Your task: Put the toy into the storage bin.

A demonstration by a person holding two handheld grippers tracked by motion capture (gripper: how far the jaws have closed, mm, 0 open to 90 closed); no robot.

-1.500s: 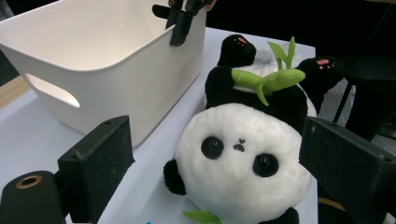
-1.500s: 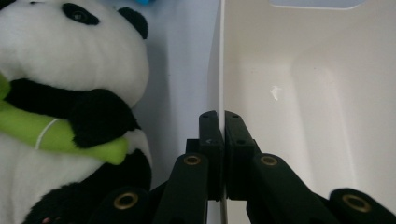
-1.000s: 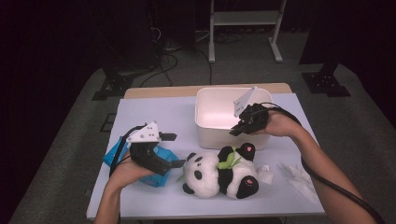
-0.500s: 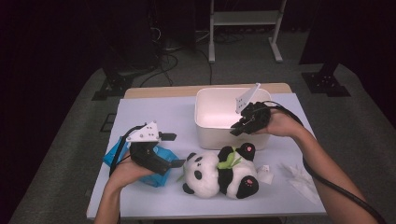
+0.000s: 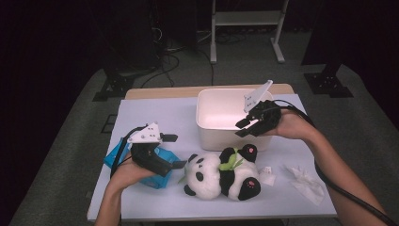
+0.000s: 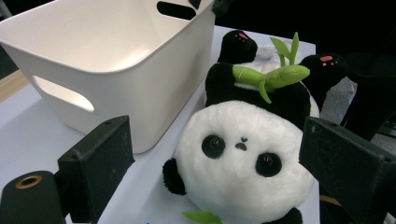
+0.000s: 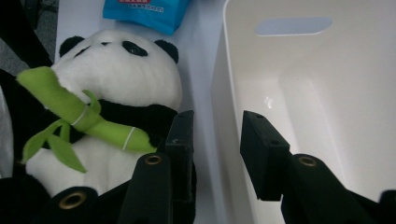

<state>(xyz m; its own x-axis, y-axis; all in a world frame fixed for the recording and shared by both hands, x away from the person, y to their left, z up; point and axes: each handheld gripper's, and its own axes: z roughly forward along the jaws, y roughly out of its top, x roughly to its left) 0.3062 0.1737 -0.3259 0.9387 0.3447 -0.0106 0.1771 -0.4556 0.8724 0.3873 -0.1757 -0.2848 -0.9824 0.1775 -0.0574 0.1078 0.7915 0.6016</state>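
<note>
A white plastic bin (image 5: 211, 136) stands at the back right of the table. My right gripper (image 5: 241, 128) hovers at its front wall. In the right gripper view the right gripper (image 7: 217, 149) straddles the bin's wall (image 7: 224, 70); its jaws have just been opening and no pad touches the wall. A plush panda (image 5: 221, 174) holding a green bamboo stalk lies on its back in front of the bin. My left gripper (image 5: 176, 150) rests over a blue packet (image 5: 117, 157), open and aimed at the panda's head (image 6: 243, 154).
A crumpled white tissue (image 5: 306, 181) and a small white scrap (image 5: 267, 175) lie right of the panda. The blue packet (image 7: 144, 11) lies beyond the panda's head (image 7: 126, 79). The table's front edge is close to both forearms. A metal stand (image 5: 244, 19) is on the floor behind.
The right gripper's jaws have spread apart from the bin's front wall and the hand has lifted slightly. The left gripper, panda and bin have stayed put.
</note>
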